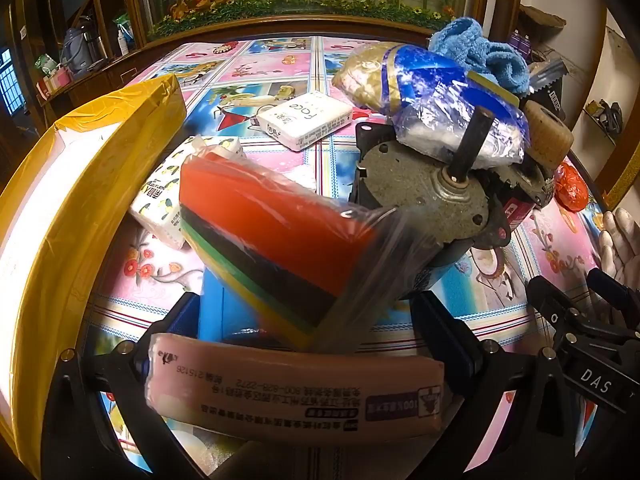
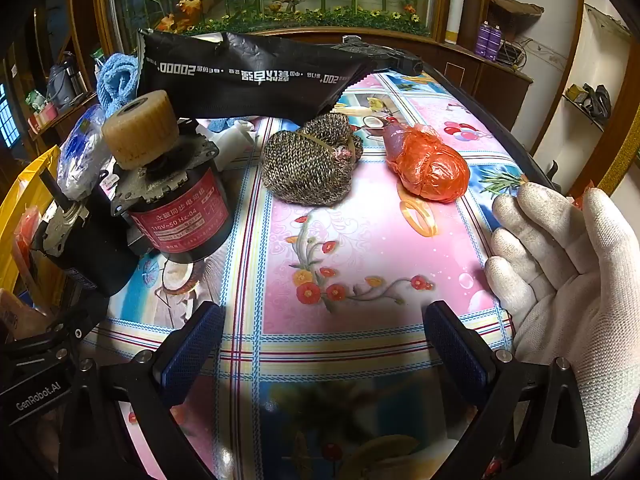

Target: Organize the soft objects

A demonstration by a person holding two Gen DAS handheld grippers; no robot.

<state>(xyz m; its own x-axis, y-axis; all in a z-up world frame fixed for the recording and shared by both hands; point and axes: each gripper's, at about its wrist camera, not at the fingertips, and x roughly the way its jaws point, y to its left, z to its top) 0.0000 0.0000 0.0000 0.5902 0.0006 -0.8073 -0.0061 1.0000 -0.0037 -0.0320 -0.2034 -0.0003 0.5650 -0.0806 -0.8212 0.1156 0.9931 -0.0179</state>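
Table [image 2: 360,240] w/ flowery cloth fills both views. At its left edge sits my yellow bin [image 1: 80,184], long side toward me. Next biggest: black foil bag [image 2: 248,76] at the far side, resting over the motors. Motor w/ red label [image 2: 180,208] stands tilted, tan wheel on top; second motor [image 1: 424,200] lies beside it, shaft up, blue-gold plastic pack [image 1: 432,92] leaning on it, blue towel [image 1: 480,48] behind.

Sponge pack [image 1: 272,240] in clear wrap, blurred, is above my left tongs [image 1: 312,340], which are wide open; can't tell if the sponges touch them. Pinkish tissue pack [image 1: 296,388] lies across near the jaws.

Knit gloves [image 2: 312,160] and orange bag [image 2: 428,168] lie apart, well ahead of my right tongs [image 2: 324,352], fully open, holding nothing. White-gloved hand [image 2: 568,292] beside them. Two small tissue packs [image 1: 304,120] near the bin.
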